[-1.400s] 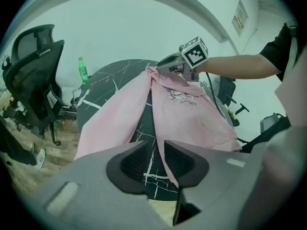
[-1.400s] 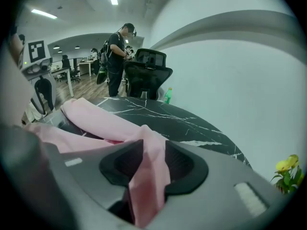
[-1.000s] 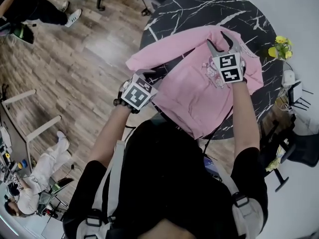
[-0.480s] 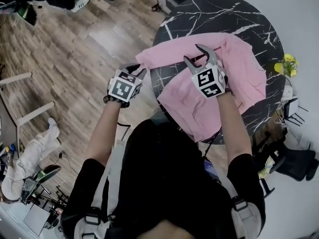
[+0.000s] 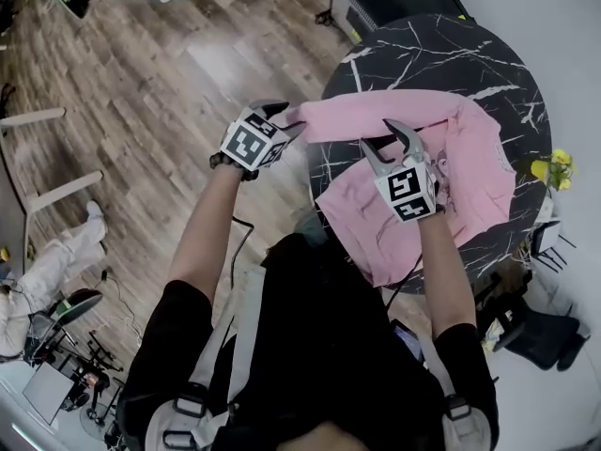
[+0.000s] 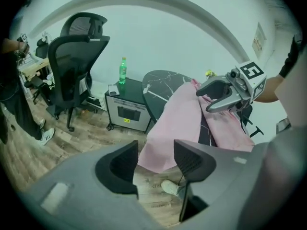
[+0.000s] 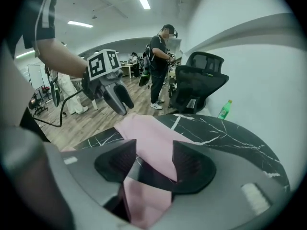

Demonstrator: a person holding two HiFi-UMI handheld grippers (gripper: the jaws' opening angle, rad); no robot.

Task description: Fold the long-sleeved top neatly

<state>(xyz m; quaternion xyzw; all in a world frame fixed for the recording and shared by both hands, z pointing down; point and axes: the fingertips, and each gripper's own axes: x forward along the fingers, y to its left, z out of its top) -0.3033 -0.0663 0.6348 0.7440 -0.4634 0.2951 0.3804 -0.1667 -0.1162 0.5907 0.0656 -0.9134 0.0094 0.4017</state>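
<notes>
The pink top [image 5: 470, 158] is laid mostly unfolded on the worktop [image 5: 423, 54], one sleeve [image 5: 343, 120] hung past the worktop's edge, where the left gripper's [image 5: 287, 120] fingers have just been opened with nothing clamped, the right gripper's [image 5: 377, 134] being held apart and empty.

I see the pink top [image 5: 470, 158] as soft matt cloth, lightly creased. The table [image 5: 441, 54] under it is glossy black marble-look with white veins; the floor [image 5: 141, 111], matt wood-grain planks. The left gripper [image 6: 156, 158] and right gripper [image 7: 154, 161] show matt grey plastic with ribbed pads.
</notes>
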